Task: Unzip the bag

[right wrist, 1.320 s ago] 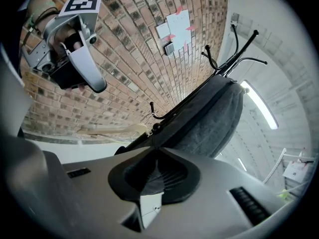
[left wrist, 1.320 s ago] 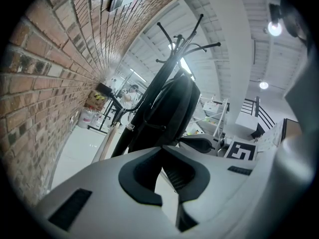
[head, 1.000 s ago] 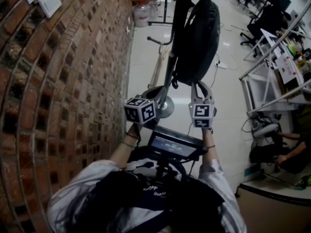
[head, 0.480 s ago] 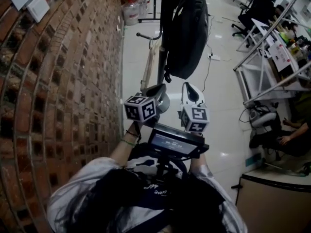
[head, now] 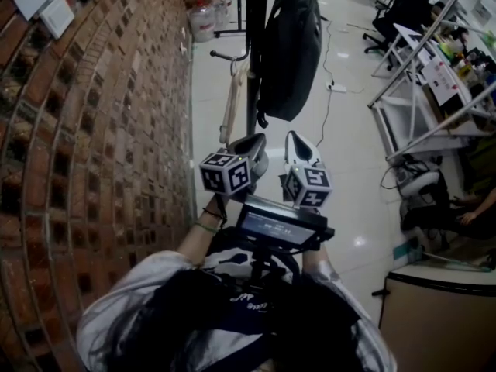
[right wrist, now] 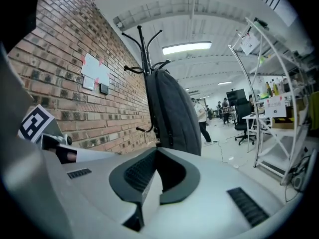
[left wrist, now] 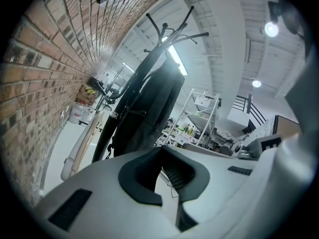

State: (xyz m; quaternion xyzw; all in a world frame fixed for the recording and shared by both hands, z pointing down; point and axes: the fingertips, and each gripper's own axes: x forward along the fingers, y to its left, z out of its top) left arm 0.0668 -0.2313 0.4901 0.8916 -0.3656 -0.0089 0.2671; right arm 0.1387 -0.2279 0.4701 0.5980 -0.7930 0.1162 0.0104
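A dark backpack [head: 288, 49] hangs from a black coat stand [head: 253, 53] beside the brick wall. It also shows in the left gripper view, backpack [left wrist: 149, 108], and the right gripper view, backpack [right wrist: 174, 113], ahead of the jaws and clear of them. My left gripper [head: 249, 144] and right gripper [head: 297, 144] are side by side below the bag, with a gap to its bottom edge. The left gripper [left wrist: 162, 151] is shut with nothing in it. On the right gripper [right wrist: 156, 152] the jaws meet, and they hold nothing.
A brick wall [head: 93, 130] runs along the left. A pale rod [head: 231, 99] leans by the stand. White metal racks [head: 434, 91] and office chairs [head: 395, 14] stand at the right. A cable [head: 325, 107] lies on the floor. A small screen [head: 277, 225] sits at my chest.
The right gripper has pulled back from the bottom of the backpack towards me and its jaws have closed. The left gripper has stayed about where it was. The bag hangs free.
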